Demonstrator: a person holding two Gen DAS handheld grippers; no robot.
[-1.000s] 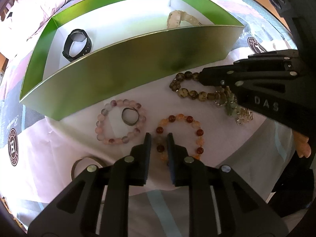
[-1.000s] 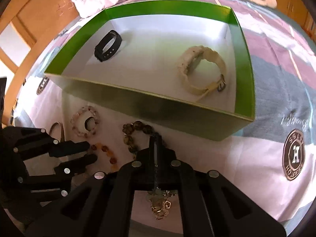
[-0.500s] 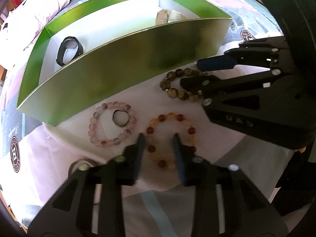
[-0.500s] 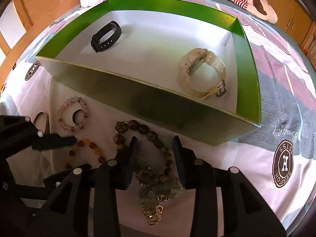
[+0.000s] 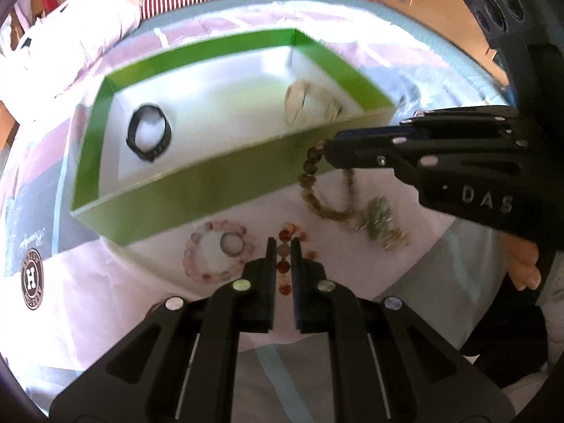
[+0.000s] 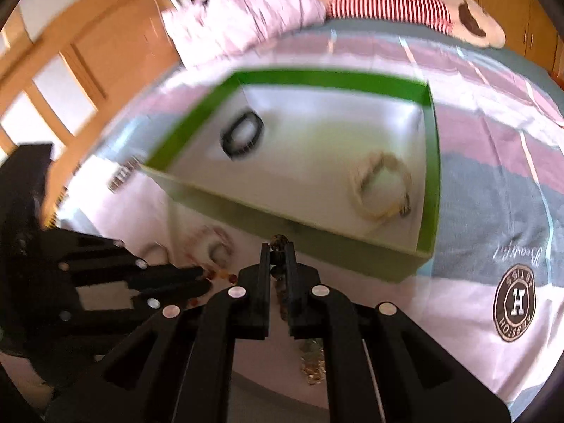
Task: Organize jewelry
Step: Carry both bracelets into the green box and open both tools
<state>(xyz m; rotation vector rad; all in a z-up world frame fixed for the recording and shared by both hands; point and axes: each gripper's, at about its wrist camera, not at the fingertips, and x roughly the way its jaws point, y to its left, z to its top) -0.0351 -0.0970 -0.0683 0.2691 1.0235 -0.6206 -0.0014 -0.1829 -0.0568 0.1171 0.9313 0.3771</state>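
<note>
both bracelets pinched for transfer: amber bracelet (image 5: 282, 268) by left gripper (image 5: 282, 246), brown bracelet (image 5: 312, 172) by right gripper (image 6: 278, 250); lifting over green box (image 5: 211, 183) wall judged next.

Right gripper (image 6: 277, 254): jaws closed to a narrow gap on the brown bead necklace (image 6: 278, 243), with beads showing between the fingertips and the strand trailing down towards a gold-coloured cluster near the bottom edge. Left gripper (image 6: 202, 279): enters from the left, its tips closed over the orange bead bracelet (image 6: 216, 275). Beyond both, a green box (image 6: 431, 162) with a white floor sits on the pink and grey bedspread (image 6: 493, 162). Inside it, a black band (image 6: 242, 136) lies far left and a cream watch (image 6: 382, 185) lies right; the two are well apart. A pale pink bead bracelet (image 6: 213, 243) lies just outside the box's near wall, blurred. A round logo (image 6: 516, 298) marks the bedspread, near right.
</note>
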